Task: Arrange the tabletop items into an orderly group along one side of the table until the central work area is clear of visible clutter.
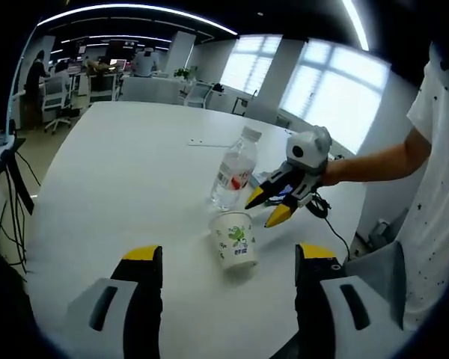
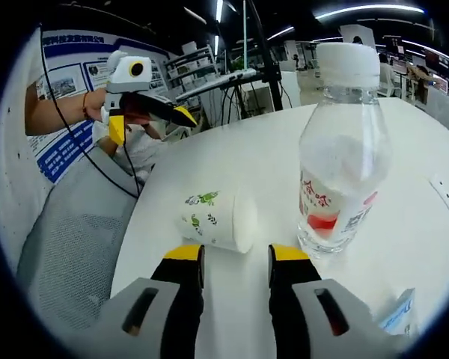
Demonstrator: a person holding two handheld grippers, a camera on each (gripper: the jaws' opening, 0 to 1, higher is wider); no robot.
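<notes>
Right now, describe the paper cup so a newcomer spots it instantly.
On the white table, near the edge closest to the person, a clear water bottle stands upright. The paper cup sits just before it: short, white, printed with green leaves, unlike the taller red-labelled bottle.

Long white ceiling strip lights (image 1: pixel 135 10) are glowing over an open office. Tall bright windows with blinds (image 1: pixel 325 93) are letting daylight in along the far wall. White swivel office chairs (image 1: pixel 56 97) are standing beside distant desks. A blue-and-white wall poster (image 2: pixel 69 90) is hanging behind a grey mesh chair back (image 2: pixel 67 247).
</notes>
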